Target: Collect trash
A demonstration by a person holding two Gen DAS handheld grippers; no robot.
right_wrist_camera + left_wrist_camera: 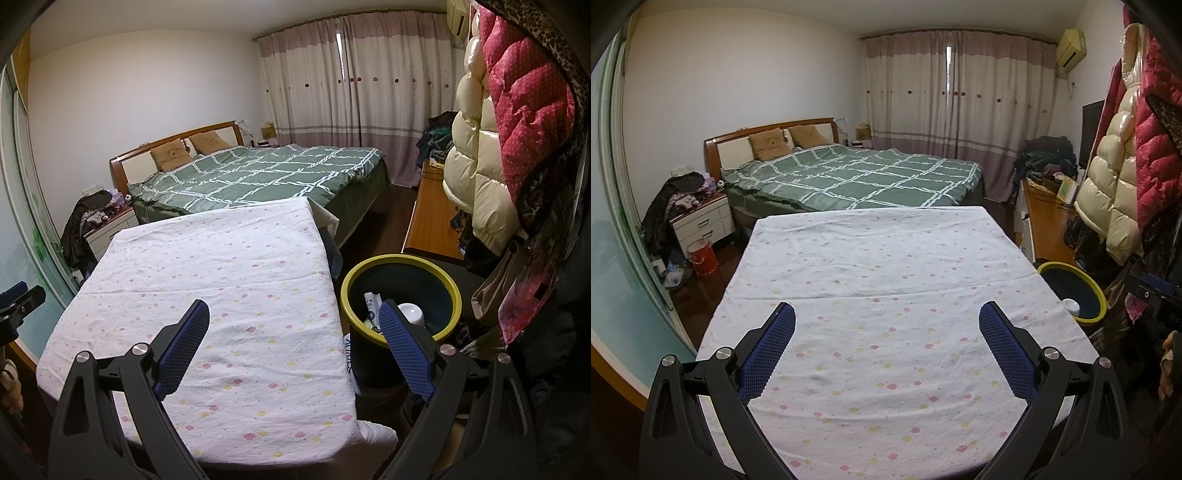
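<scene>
Only the right tool (293, 319), spread like the left tool (886, 321), shows wrappers (371, 302) in the bin (456, 295)

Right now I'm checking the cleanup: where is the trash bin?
The trash bin stands on the floor at the covered table's right edge, in both views.

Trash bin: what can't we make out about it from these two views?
- Left wrist view: the trash bin is half cut off by the cloth-covered table; only a white round item shows inside.
- Right wrist view: the right claw has a finger covering the bin's near rim and part of its contents.
- The wrapper print is too small to read.
- The bin's bottom is dark; how full it is is unclear.
</scene>
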